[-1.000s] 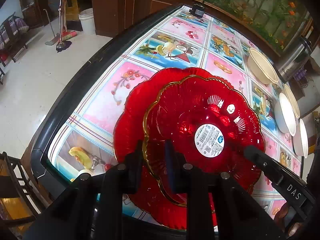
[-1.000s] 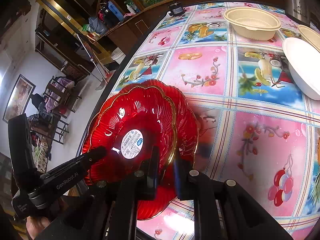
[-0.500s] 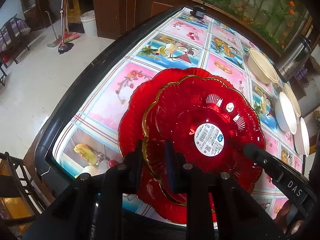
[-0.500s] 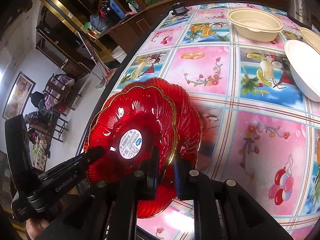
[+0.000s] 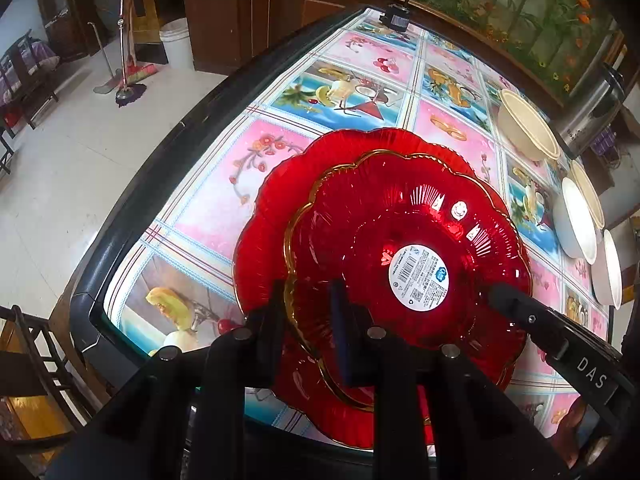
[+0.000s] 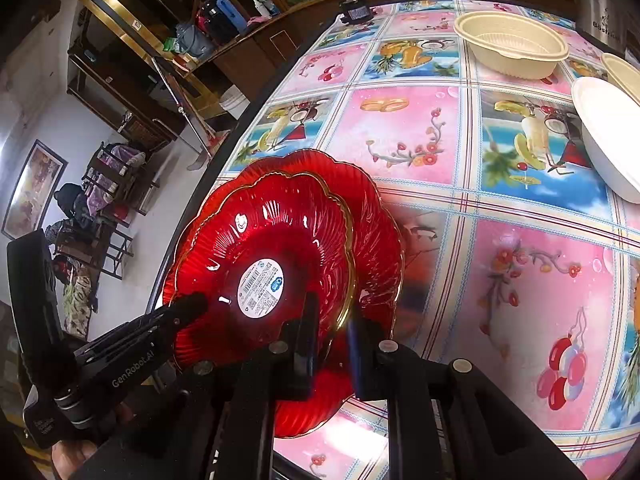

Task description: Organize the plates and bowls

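Note:
Two red scalloped plates with gold rims overlap near the table's corner. The upper red plate (image 5: pixel 400 220) (image 6: pixel 272 232) has a white barcode sticker in its middle. It lies over the lower red plate (image 5: pixel 276 208) (image 6: pixel 376 240); I cannot tell whether they touch. My left gripper (image 5: pixel 308 320) is shut on the upper plate's near rim. My right gripper (image 6: pixel 332 332) is shut on the rim at the opposite side. Each gripper also shows in the other's view: the right gripper (image 5: pixel 520 312) and the left gripper (image 6: pixel 188 304).
A beige bowl (image 5: pixel 528 132) (image 6: pixel 512 40) and white bowls (image 5: pixel 576 220) (image 6: pixel 608 136) stand further along the patterned tablecloth. A metal pot (image 5: pixel 592 112) is behind them. A small black device (image 6: pixel 354 10) sits at the far end. The table's dark edge (image 5: pixel 160 152) drops to the floor.
Both grippers keep their hold on the upper plate; the views have only drifted slightly.

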`<action>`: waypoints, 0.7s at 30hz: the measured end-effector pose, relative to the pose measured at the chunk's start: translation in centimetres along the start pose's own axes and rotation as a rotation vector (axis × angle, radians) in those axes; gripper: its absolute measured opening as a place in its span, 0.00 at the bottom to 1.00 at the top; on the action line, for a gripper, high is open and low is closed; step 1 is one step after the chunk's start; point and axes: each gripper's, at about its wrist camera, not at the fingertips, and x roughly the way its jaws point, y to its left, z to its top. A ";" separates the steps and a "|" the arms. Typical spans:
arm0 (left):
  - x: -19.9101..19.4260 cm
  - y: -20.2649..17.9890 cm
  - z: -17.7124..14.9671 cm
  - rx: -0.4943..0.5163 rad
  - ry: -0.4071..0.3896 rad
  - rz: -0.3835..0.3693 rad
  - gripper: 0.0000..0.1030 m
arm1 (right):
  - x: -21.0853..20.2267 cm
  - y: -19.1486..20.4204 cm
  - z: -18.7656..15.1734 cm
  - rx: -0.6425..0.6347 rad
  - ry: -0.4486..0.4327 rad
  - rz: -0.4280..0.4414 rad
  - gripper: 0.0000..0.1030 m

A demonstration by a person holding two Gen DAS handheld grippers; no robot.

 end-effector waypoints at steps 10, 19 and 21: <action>0.3 -0.2 -0.1 0.013 0.011 -0.001 0.20 | 0.0 -0.1 0.1 0.006 0.011 -0.001 0.18; 0.3 -0.1 -0.2 0.008 0.017 -0.007 0.20 | 0.0 0.0 0.1 0.010 0.013 0.000 0.18; 0.4 -0.2 -0.2 0.012 0.018 -0.006 0.20 | 0.0 0.0 0.1 0.010 0.012 -0.001 0.18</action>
